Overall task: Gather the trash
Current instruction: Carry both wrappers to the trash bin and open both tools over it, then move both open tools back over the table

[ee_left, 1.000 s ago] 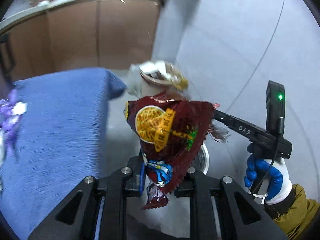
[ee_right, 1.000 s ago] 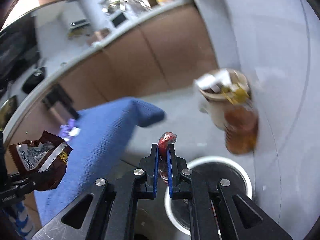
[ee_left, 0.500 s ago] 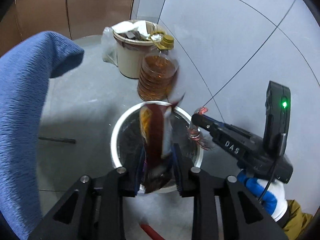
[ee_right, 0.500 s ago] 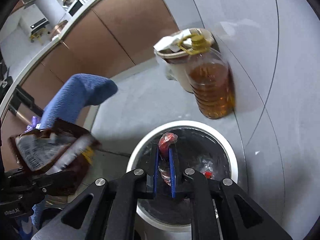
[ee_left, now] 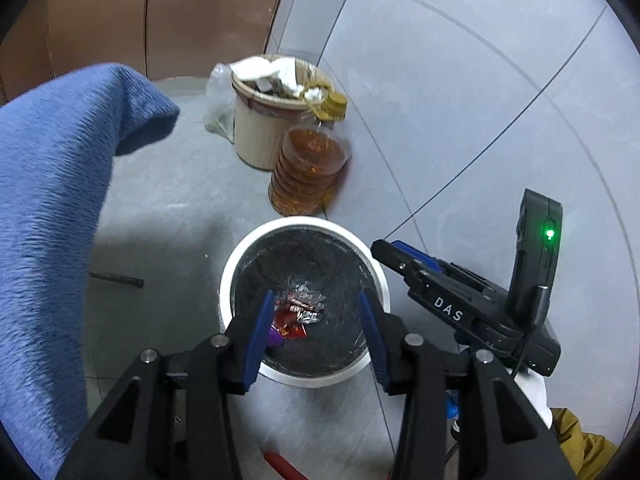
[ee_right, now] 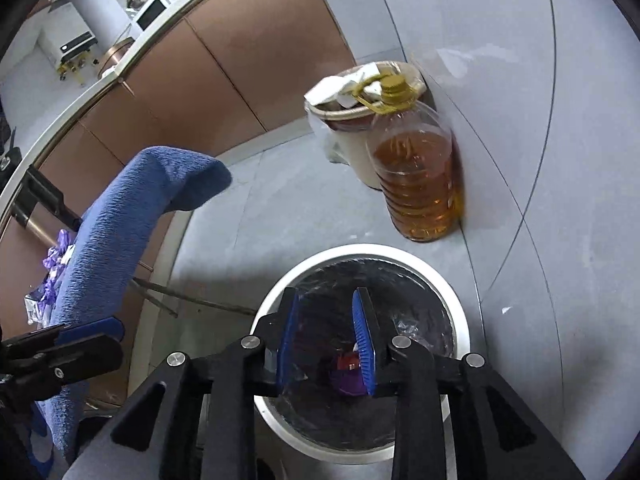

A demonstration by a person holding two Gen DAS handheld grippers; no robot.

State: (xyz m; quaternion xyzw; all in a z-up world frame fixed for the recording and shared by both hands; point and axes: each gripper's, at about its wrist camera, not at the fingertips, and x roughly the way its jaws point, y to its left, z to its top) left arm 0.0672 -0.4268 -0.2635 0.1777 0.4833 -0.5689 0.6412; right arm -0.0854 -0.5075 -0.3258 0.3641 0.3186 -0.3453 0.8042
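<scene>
— Black liner fills the white-rimmed trash bin [ee_left: 236, 264] on the floor; where are the wrappers?
— Down at its bottom: red, silver and purple wrappers [ee_left: 298, 314] lie in a loose heap.
— And the left hand-held gripper [ee_left: 316, 320]?
— Above the bin's mouth, its jaws have just been opening and stand apart, nothing between them.
— The right hand-held gripper [ee_right: 326, 338]?
— Same: over the bin, jaws just opened, blue pads apart, empty.
— Anything nearby?
— An oil bottle [ee_left: 308, 176] stands beside a full beige bin [ee_left: 256, 136] at the wall, and a blue cloth [ee_left: 52, 184] drapes at the left.
</scene>
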